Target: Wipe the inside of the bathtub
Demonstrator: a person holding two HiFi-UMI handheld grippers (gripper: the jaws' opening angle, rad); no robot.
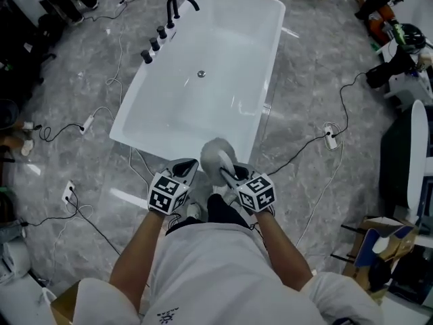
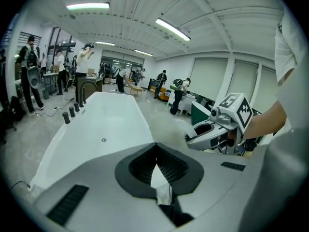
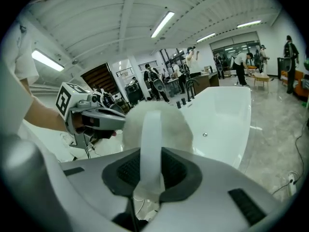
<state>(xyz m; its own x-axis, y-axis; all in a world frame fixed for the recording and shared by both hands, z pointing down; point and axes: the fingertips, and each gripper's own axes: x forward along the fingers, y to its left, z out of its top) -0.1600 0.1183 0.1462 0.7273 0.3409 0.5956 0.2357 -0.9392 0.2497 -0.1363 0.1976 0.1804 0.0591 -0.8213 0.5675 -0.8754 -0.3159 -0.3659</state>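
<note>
A black faucet (image 1: 177,5) is being shown on the left rim of the white bathtub (image 1: 223,53), which is standing on the grey marble floor (image 1: 318,80) just ahead of both grippers. The left gripper (image 1: 187,168) is being held with its jaws pressed together on nothing. A fluffy grey duster (image 1: 215,156) is being pinched by its white handle (image 3: 150,144) in the right gripper (image 1: 231,172), its head being held at the tub's near end.

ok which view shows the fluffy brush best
The right gripper view: the fluffy brush fills the middle, its handle clamped in the jaws of the right hand-held gripper. The head view shows its head from above, by the bathtub. The left gripper view doesn't show it.
</note>
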